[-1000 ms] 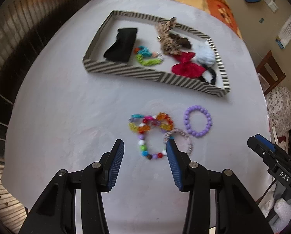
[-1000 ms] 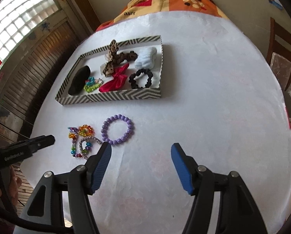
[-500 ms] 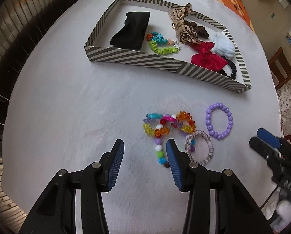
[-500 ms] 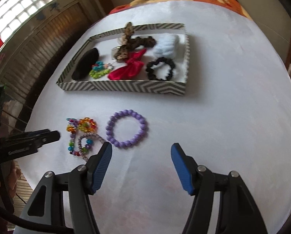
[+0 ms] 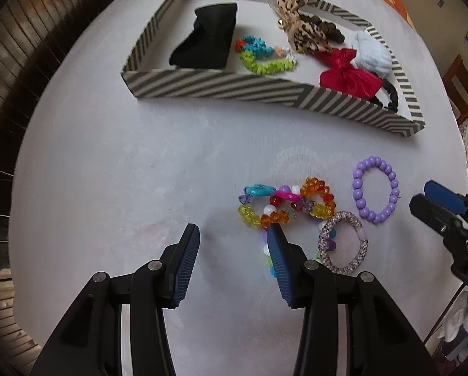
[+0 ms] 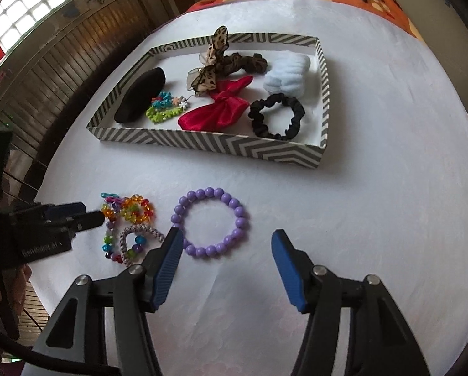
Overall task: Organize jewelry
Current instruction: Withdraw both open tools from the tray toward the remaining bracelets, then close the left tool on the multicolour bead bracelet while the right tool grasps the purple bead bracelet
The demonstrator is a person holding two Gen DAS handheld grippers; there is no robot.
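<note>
Multicolour bracelet (image 5: 284,203) | just beyond left gripper's (image 5: 234,235) spread jaws, right-offset

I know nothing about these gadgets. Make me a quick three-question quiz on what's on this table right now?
1. True or false: the purple bracelet lies inside the striped tray.
2. Which is in the tray? A) red bow B) multicolour bead bracelets C) braided bracelet
3. Fill in: both the left gripper and the right gripper have their jaws ____.

Key
1. False: it lies on the white table, in front of the tray.
2. A. The other two lie on the table beside the purple bracelet.
3. Open, holding nothing.
</note>
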